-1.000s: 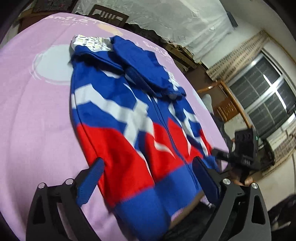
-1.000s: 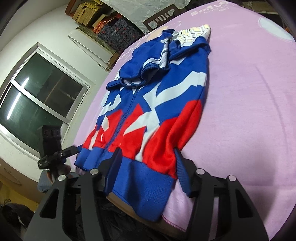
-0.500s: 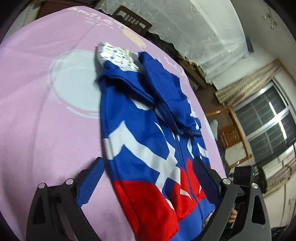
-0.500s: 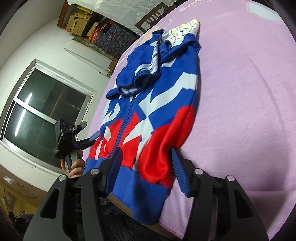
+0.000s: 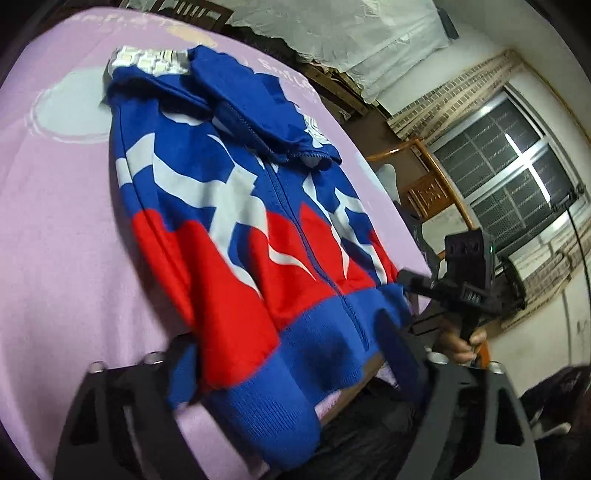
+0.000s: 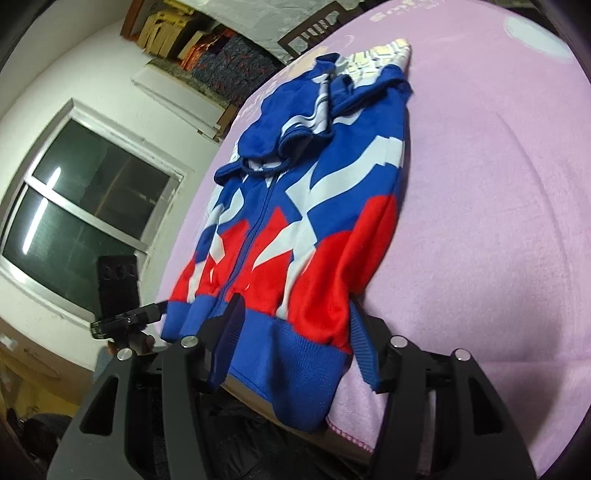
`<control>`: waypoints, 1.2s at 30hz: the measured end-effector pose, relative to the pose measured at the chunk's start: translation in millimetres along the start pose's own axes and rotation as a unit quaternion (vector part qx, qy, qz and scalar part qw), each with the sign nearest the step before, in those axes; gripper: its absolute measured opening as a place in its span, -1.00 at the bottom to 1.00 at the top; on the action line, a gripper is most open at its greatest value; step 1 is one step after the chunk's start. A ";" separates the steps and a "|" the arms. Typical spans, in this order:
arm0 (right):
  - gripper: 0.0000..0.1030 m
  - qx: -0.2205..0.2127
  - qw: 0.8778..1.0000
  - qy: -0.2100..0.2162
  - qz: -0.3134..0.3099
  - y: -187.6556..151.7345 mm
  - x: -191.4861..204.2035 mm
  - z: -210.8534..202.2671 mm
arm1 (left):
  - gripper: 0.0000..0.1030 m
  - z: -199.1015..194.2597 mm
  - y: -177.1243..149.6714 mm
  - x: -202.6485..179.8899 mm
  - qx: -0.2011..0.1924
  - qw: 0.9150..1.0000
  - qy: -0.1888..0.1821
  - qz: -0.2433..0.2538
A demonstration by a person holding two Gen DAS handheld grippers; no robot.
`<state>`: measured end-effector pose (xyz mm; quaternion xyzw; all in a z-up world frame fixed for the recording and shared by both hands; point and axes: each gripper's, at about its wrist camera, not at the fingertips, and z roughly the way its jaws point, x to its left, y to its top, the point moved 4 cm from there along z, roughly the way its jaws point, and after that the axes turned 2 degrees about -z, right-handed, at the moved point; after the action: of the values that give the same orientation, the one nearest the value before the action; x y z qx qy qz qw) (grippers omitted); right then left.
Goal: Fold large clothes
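Zip hoodie (image 5: 236,236): sleeves and hood folded in, hem overhanging the pink blanket's (image 5: 55,258) near edge; lengthwise fold outstanding. Left gripper (image 5: 291,369) has just been closing, hem between its pads, grip unclear; right gripper (image 6: 295,343) likewise straddles the hem, grip unclear.

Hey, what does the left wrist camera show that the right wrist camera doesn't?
Only the left wrist view shows a wooden chair, a patterned curtain and the right gripper from the side. Only the right wrist view shows stacked cardboard boxes up against the white wall. Both show the blue, red and white jacket on the pink blanket, its blue hem hanging over the near edge between blue fingers, and a dark window.
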<state>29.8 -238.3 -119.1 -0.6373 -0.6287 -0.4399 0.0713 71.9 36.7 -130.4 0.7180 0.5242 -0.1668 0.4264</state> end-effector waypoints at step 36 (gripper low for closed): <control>-0.72 -0.065 0.995 0.065 -0.032 106.6 22.5 -21.8 | -0.60 -45.6 115.4 -23.3 -0.099 0.993 0.032 0.063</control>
<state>107.6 -256.9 -42.1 -0.5900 -0.6126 -0.5229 0.0564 156.6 48.4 -37.4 0.7090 0.5053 -0.0635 0.4878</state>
